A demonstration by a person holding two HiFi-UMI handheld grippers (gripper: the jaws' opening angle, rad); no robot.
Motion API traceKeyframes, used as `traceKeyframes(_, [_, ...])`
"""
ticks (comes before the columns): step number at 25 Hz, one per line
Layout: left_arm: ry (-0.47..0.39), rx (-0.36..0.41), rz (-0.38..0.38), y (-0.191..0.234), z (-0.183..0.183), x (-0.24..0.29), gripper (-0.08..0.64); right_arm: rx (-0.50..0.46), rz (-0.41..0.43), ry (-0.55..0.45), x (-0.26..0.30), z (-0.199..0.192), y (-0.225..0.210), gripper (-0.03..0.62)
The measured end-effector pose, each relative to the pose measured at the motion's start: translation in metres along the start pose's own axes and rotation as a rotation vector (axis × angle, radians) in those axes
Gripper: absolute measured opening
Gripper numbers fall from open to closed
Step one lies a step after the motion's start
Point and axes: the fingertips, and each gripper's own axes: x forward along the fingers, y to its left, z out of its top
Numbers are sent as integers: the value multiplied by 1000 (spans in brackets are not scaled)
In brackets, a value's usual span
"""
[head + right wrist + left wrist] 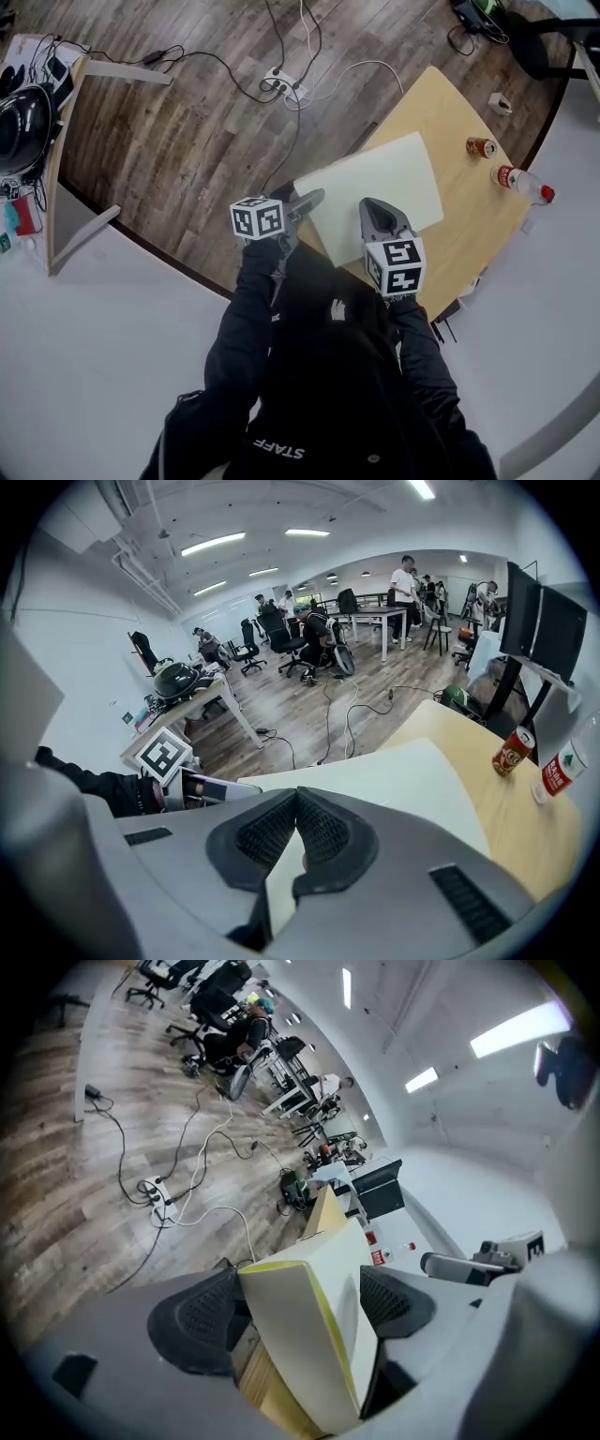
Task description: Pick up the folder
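Wood-plank flooring strewn with cables and a white power strip spreads behind a pale wooden worktop. A person in a dark jacket stands at its near edge with a gripper in each hand. On the worktop lies the folder, a pale cream slab. Its near-left corner reaches past the worktop's edge, above the floor.

The left gripper comes in at that corner. Seen from the left gripper view, its jaws are clenched on the folder, one ribbed pad on each face, with a yellow lining showing along the edge between them.

The right gripper sits over the folder's near edge. In the right gripper view its jaws are pressed together at the tips and grasp nothing, and the folder's pale surface spreads just beyond them.

Further along the worktop, well apart from the folder, stand a red can and a clear bottle with a red label, close to each other.
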Motion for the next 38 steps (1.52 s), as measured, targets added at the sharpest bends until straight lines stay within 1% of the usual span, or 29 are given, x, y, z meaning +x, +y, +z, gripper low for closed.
traceKeyframes(2, [6, -28, -48, -1, -2, 5, 394, 16, -5, 6, 0, -4, -2, 21])
traceKeyframes(6, [24, -44, -111, -1, -5, 10, 396, 38, -14, 14, -1, -12, -4, 21])
traceKeyframes(9, [31, -48, -143, -1, -7, 18, 401, 47, -19, 19, -3, -20, -8, 21])
traceKeyframes(12, [28, -65, -172, -2, -6, 23, 408, 57, -24, 22, -5, -25, -12, 21])
traceKeyframes(15, [16, -96, -233, -5, -5, 28, 408, 66, -27, 27, -6, -32, -14, 21])
traceKeyframes(17, [15, -101, -268, -9, -6, 31, 407, 67, -28, 27, -7, -34, -16, 21])
traceKeyframes(20, [14, -94, -291, -14, -5, 37, 405, 66, -32, 24, -8, -36, -19, 21])
traceKeyframes(24, [-29, -108, -294, -21, -1, 33, 394, 68, -35, 14, -15, -35, -20, 21])
traceKeyframes(28, [-55, -59, -282, -37, 2, 22, 346, 65, -35, -9, -25, -31, -20, 21])
traceKeyframes(33, [-125, 40, -270, -73, 19, 2, 318, 65, -37, -50, -45, -26, -21, 21])
traceKeyframes(38, [-156, 146, -237, -110, 29, -25, 304, 66, -34, -104, -78, -20, -13, 21])
